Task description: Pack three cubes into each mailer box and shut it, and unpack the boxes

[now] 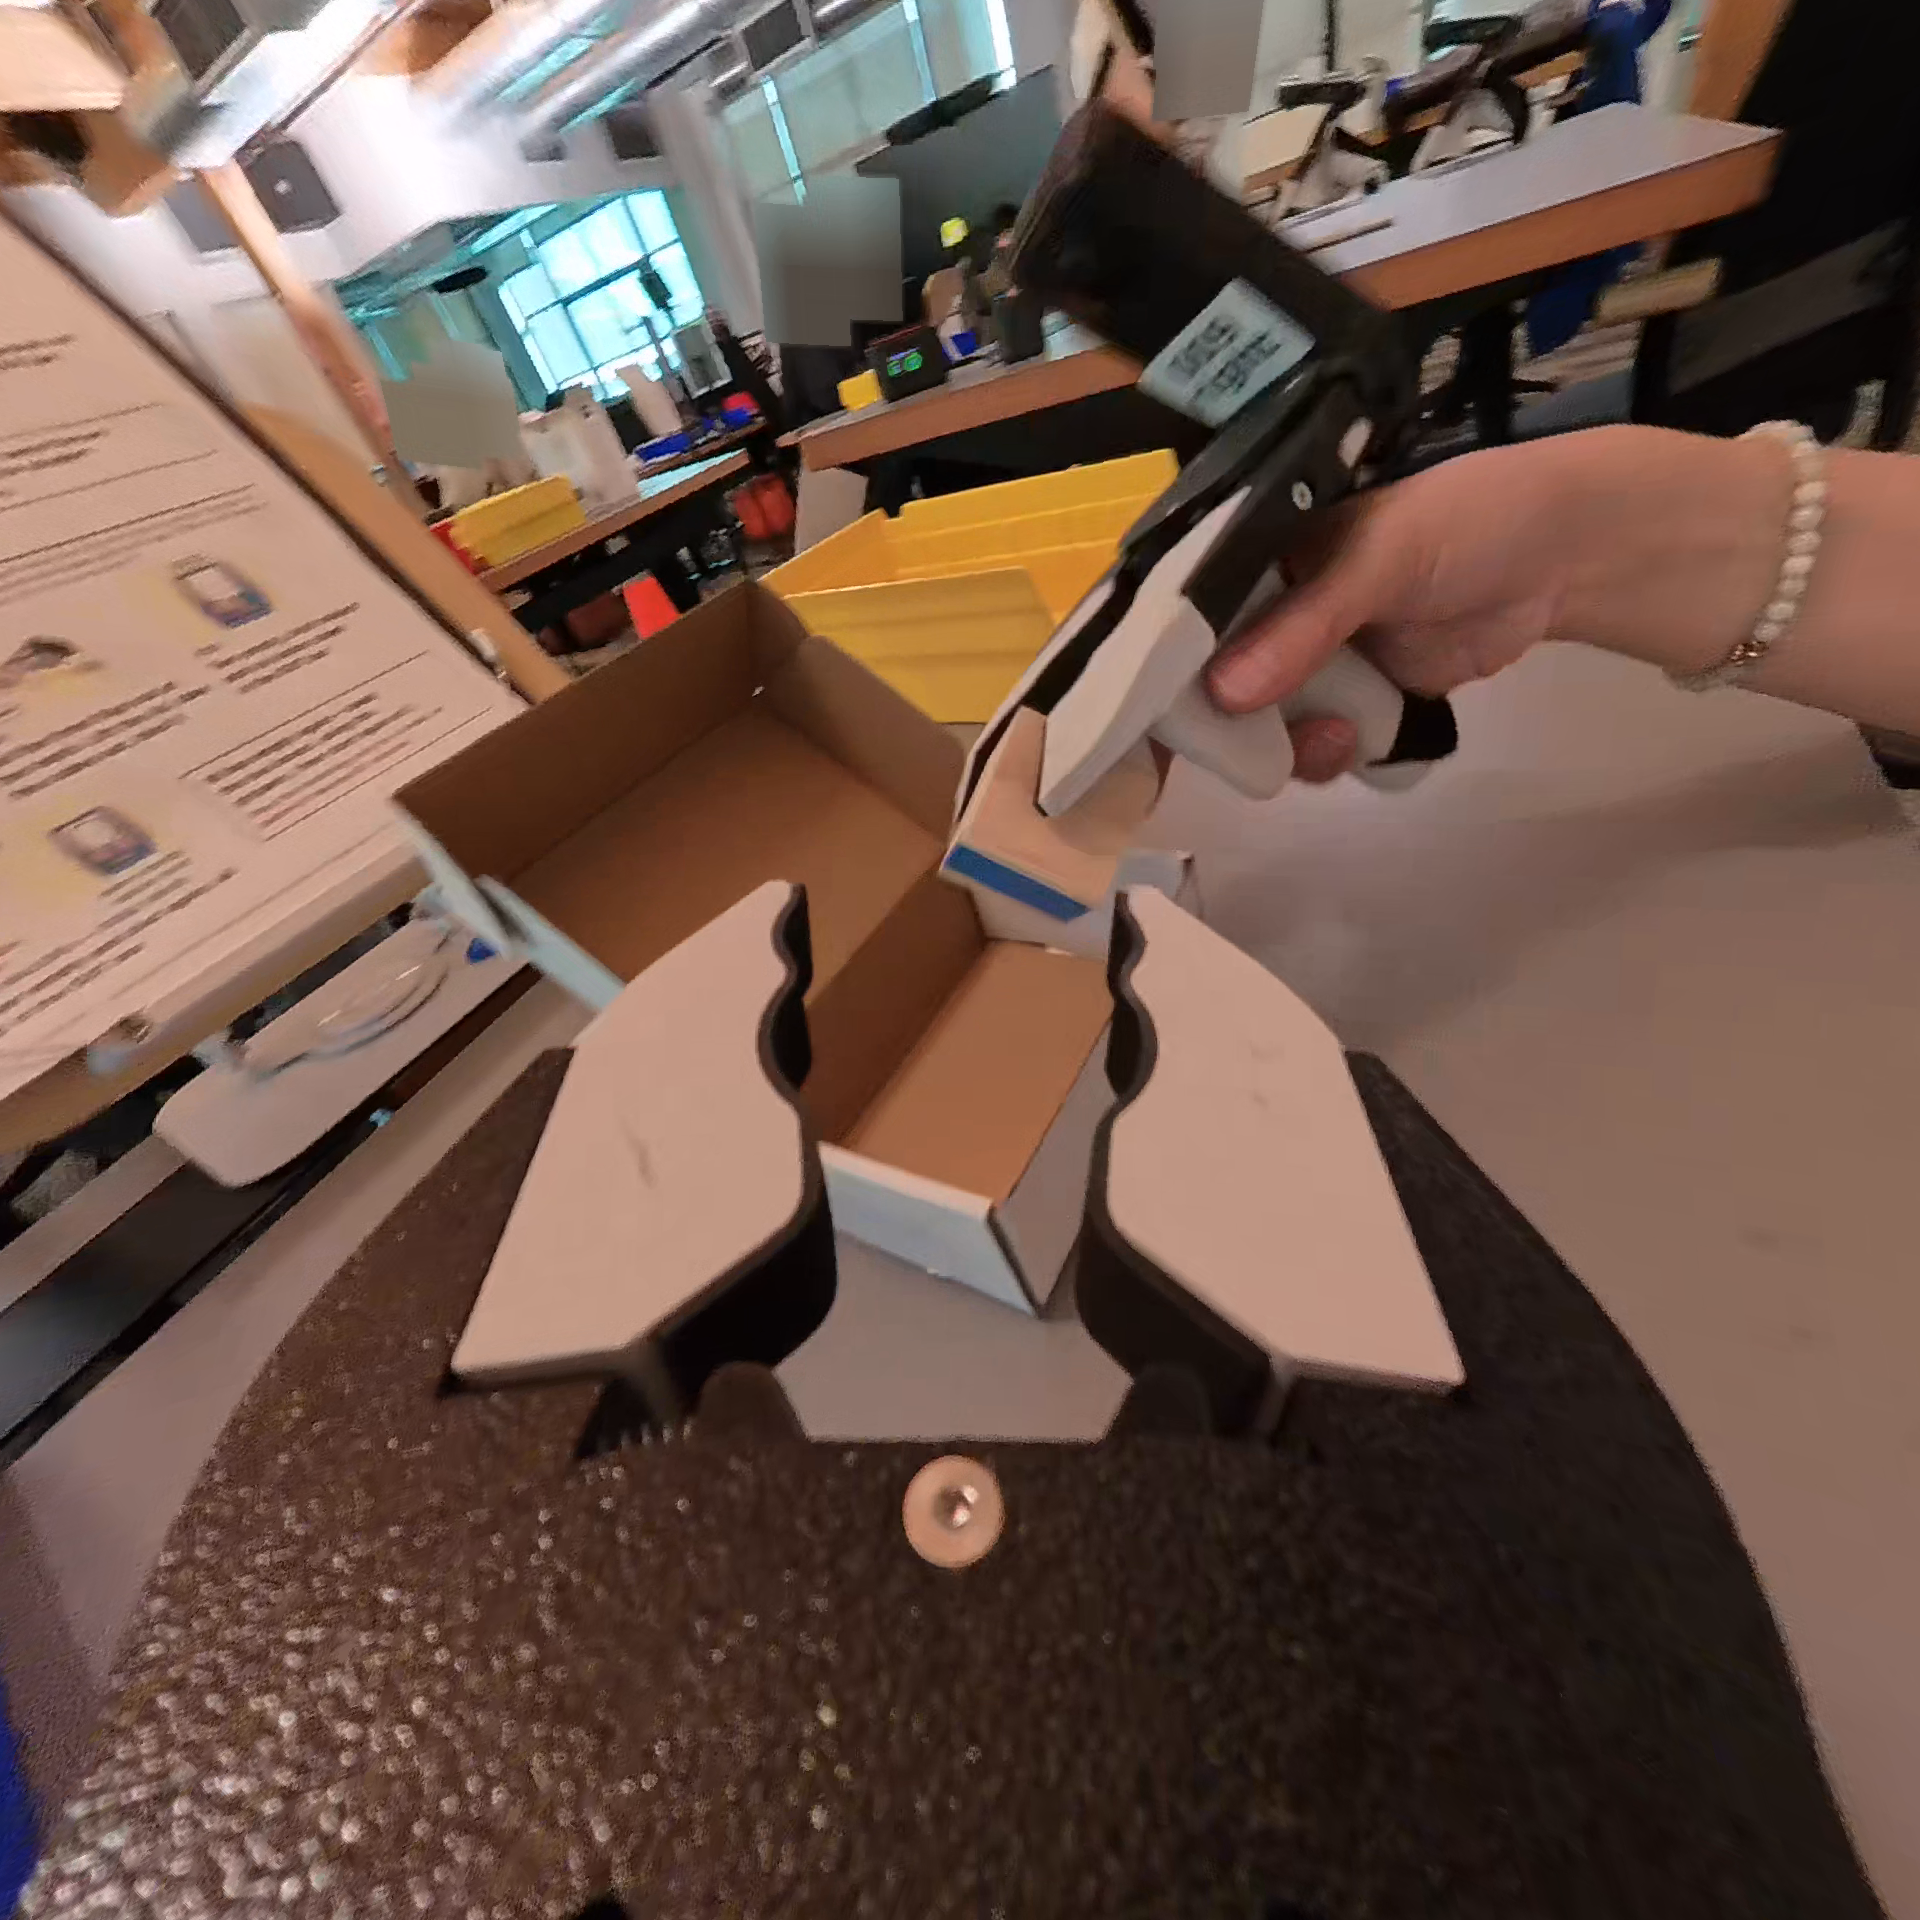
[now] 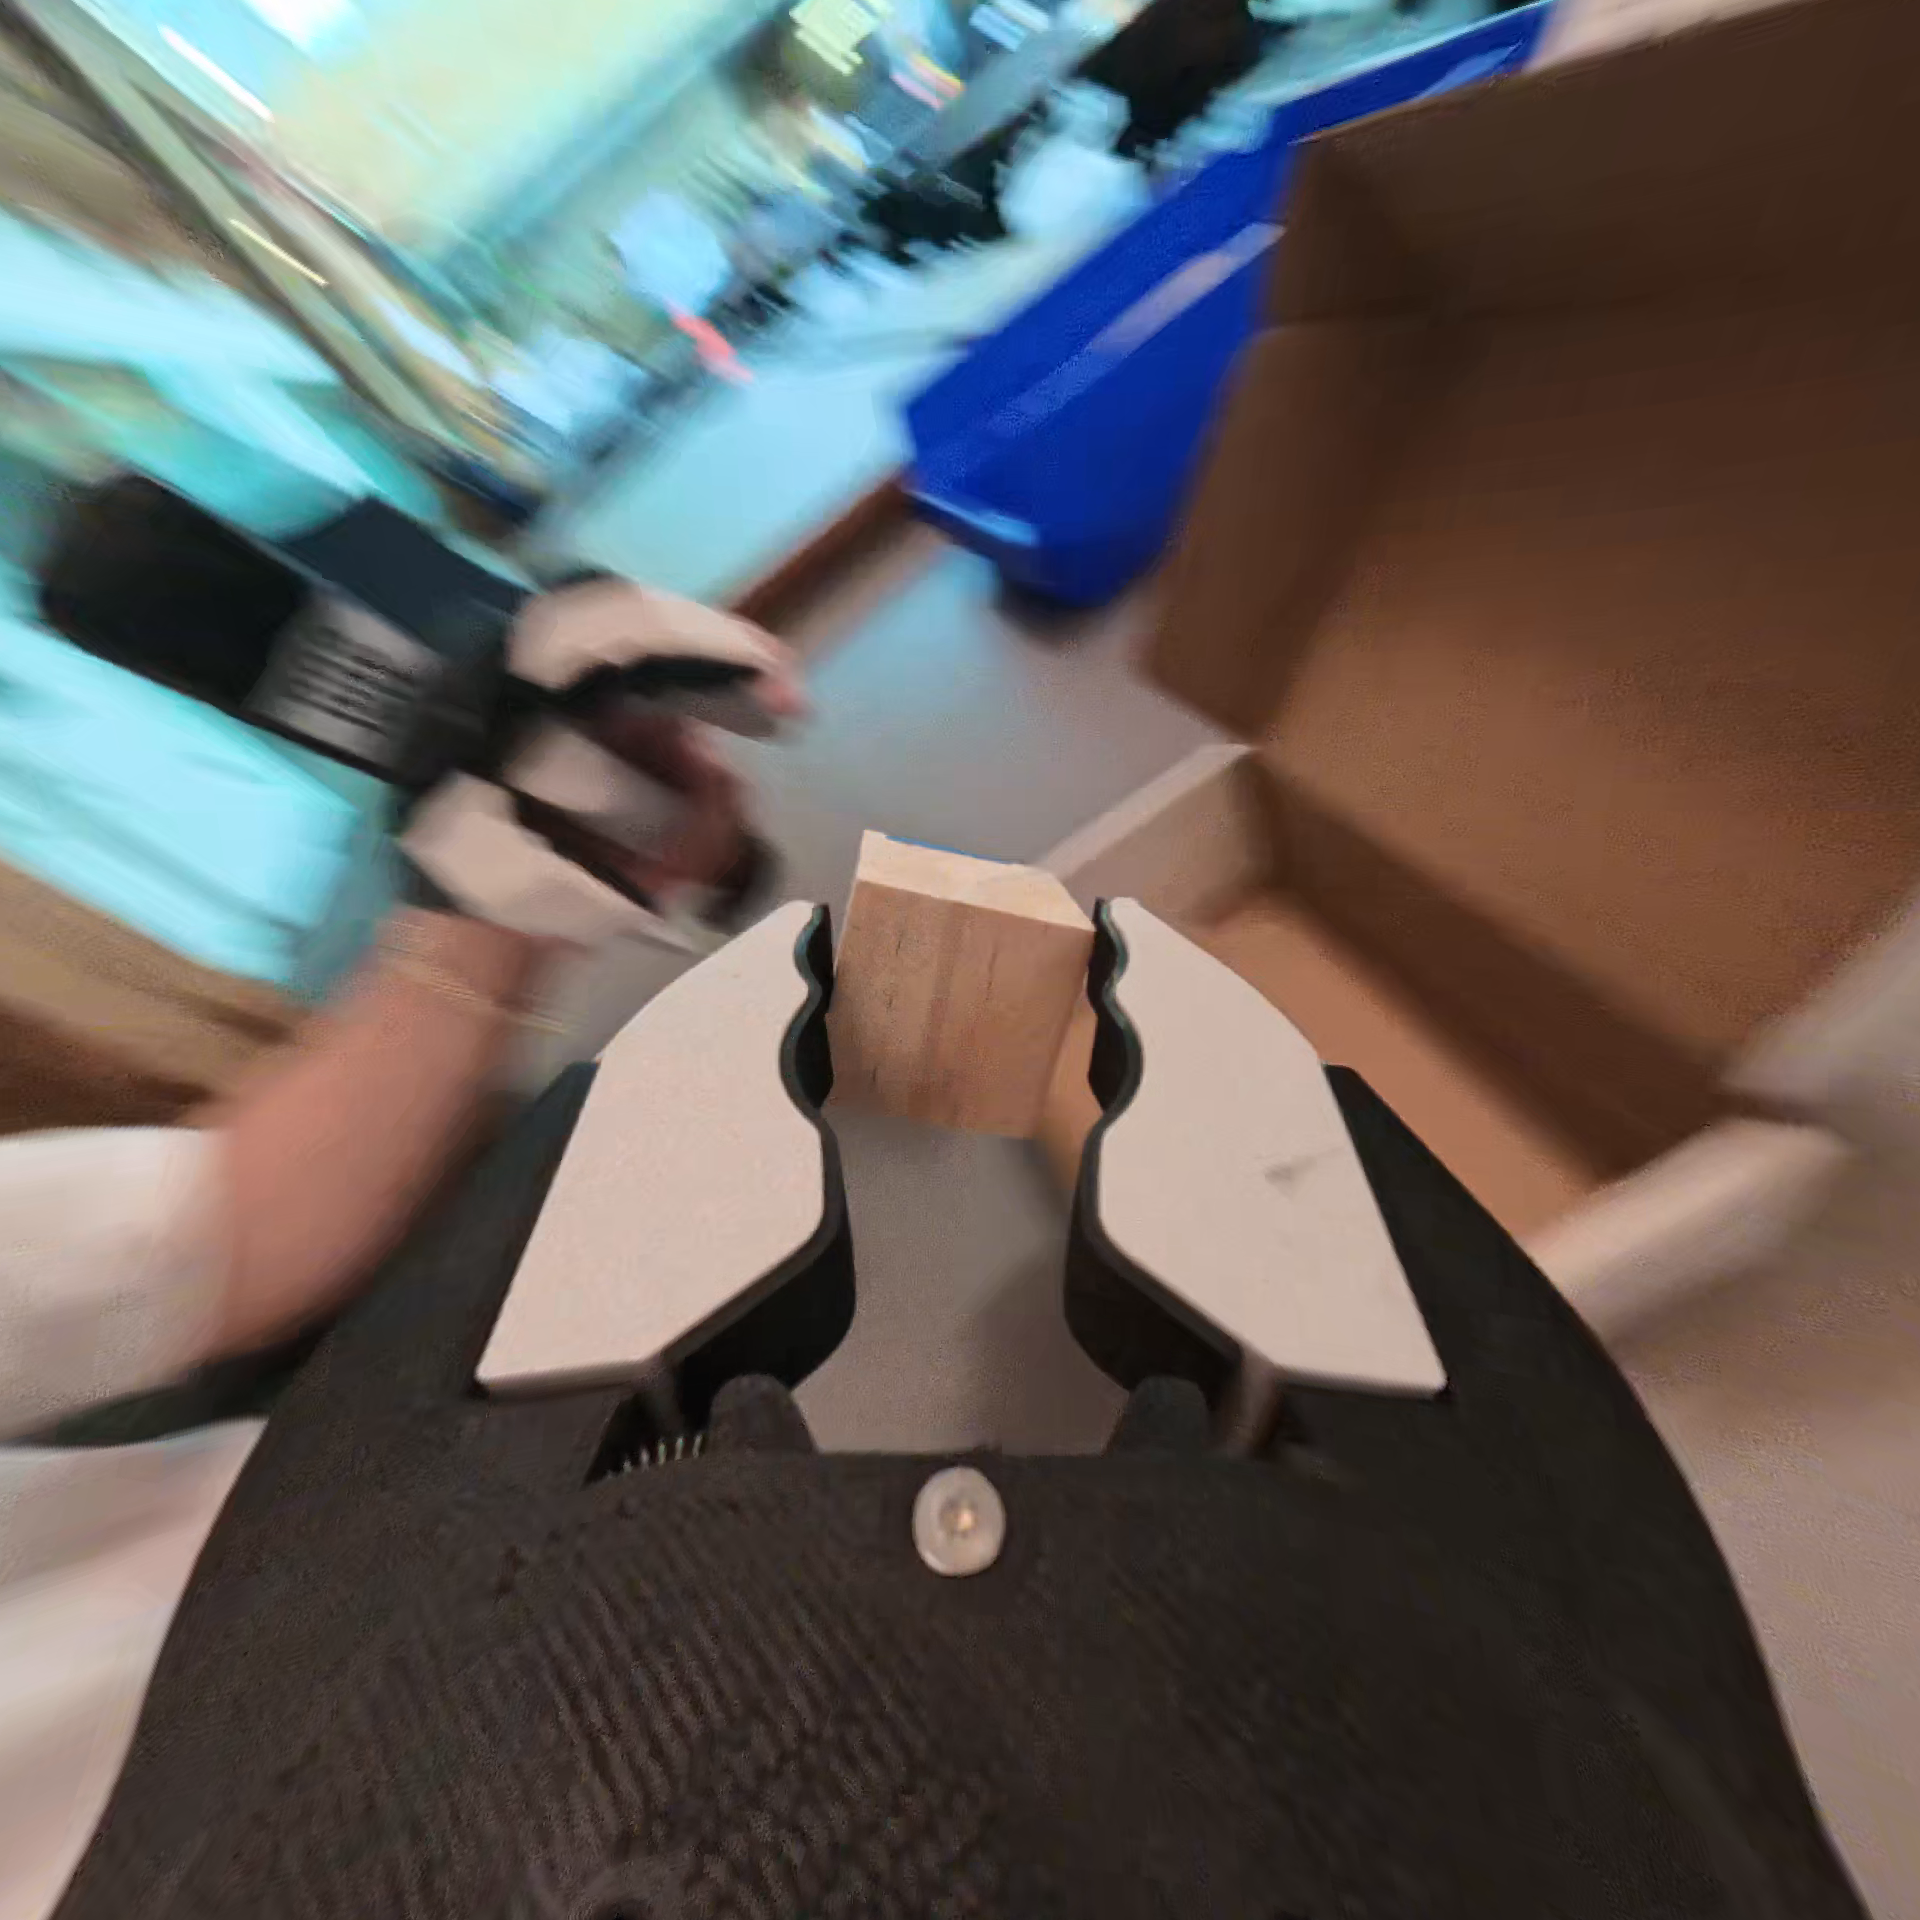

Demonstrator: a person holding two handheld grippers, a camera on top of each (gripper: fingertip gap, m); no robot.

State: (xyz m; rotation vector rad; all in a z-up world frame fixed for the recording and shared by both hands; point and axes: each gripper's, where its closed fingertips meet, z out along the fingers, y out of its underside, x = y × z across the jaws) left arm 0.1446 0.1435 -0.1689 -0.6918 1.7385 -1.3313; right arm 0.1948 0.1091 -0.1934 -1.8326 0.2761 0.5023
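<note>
An open mailer box (image 1: pixel 956 1060), white outside and brown inside, lies on the grey table with its lid folded back to the far left. What I see of its inside holds nothing. My left gripper (image 1: pixel 961 935) is open and empty, its fingers framing the box's near corner without touching it. My right gripper (image 1: pixel 1013 790) comes in from the upper right, shut on a wooden cube (image 1: pixel 1070 862) with a blue stripe, held over the box's right rim. In the right wrist view the right gripper (image 2: pixel 961 935) clamps the cube (image 2: pixel 956 1018) beside the box (image 2: pixel 1455 831); the left gripper (image 2: pixel 758 795) is blurred at left.
Yellow bins (image 1: pixel 935 582) stand just behind the box. A tilted instruction board (image 1: pixel 208 675) stands at the left. A blue bin (image 2: pixel 1091 416) sits beyond the box in the right wrist view. Grey table surface (image 1: pixel 1558 1039) lies to the right. A hand (image 1: pixel 1507 582) holds the right gripper.
</note>
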